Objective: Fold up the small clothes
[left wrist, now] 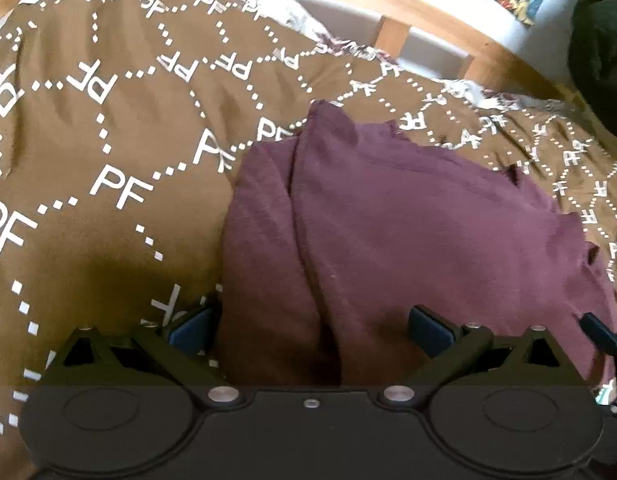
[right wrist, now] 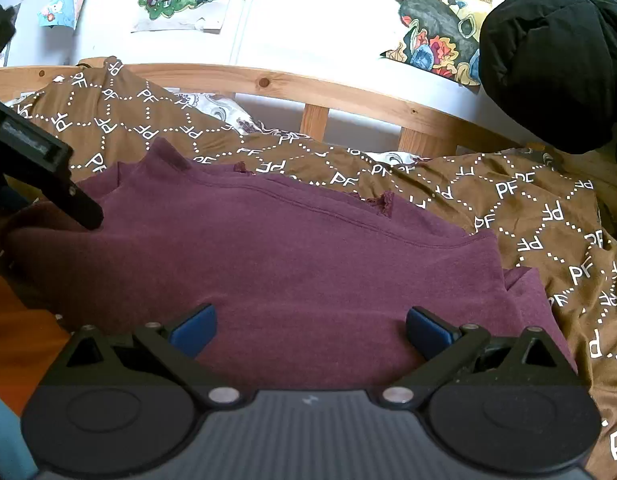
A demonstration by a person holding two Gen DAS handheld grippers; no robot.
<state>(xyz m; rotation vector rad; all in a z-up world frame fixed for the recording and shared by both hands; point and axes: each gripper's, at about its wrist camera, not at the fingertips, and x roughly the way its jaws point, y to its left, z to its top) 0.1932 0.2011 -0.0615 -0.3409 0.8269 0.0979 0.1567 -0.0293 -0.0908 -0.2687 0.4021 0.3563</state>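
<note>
Both sets of jaws stand wide apart, empty, over a maroon garment (right wrist: 276, 264) on a brown bedspread (left wrist: 120, 128).

Between and just ahead of the left gripper (left wrist: 310, 326), the soft, matte knit lies doubled, one long lengthwise crease running away from the blue pads (left wrist: 192, 328); ahead of the right gripper (right wrist: 310, 326) it spreads smooth, with a stitched hem line and small frayed tufts at the far edge. Judging by the overlapping layers, a first fold looks made, but the shape is still broad and loose, so further folds seem left. The bedspread is slick, printed with white PF letters and dotted lines; beyond it runs a pale wooden bed rail (right wrist: 268, 80).
</note>
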